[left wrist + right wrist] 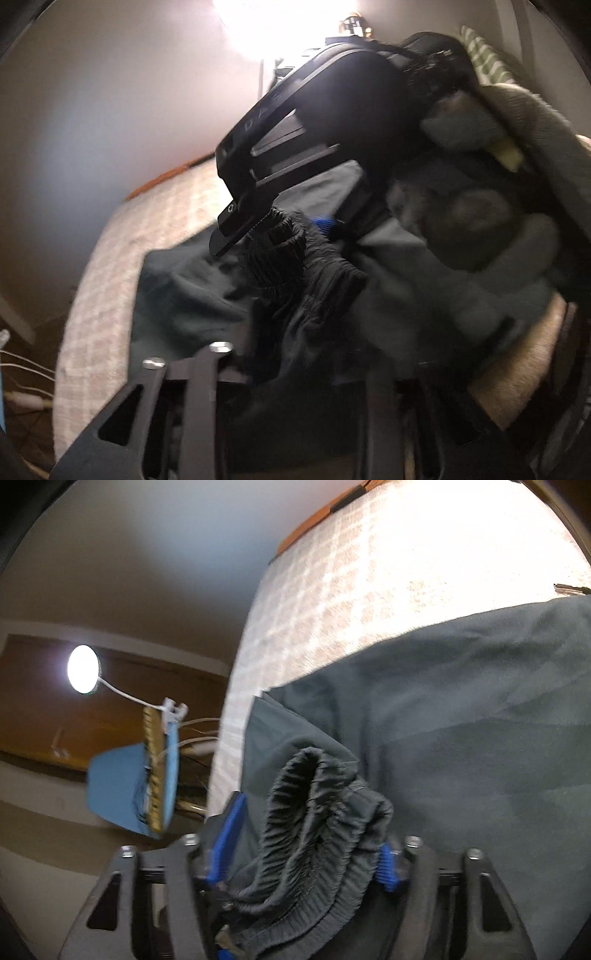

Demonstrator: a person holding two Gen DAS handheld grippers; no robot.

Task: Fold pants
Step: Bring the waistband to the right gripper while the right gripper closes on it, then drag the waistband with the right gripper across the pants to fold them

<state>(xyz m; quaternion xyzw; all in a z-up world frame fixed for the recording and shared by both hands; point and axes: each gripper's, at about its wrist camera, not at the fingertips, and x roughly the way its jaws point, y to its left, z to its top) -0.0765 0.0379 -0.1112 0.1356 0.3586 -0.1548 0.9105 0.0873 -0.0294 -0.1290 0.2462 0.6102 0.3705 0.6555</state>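
Note:
The dark grey-green pants [461, 709] lie on a checked bedspread [388, 572]. My right gripper [310, 849] is shut on the bunched elastic waistband [314, 834], which is pinched between its blue pads [227, 834]. In the left wrist view the right gripper [280, 221] shows from outside, black, held by a gloved hand [480, 221], gripping the waistband [295, 258]. My left gripper [291, 369] is close under the same bunched cloth of the pants [177, 295]; its fingertips are hidden by fabric.
The bedspread [110, 280] ends at the left over a brown floor with white cables [22, 373]. A blue board with a round lamp [83, 668] and wires stands left of the bed. A plain wall is behind.

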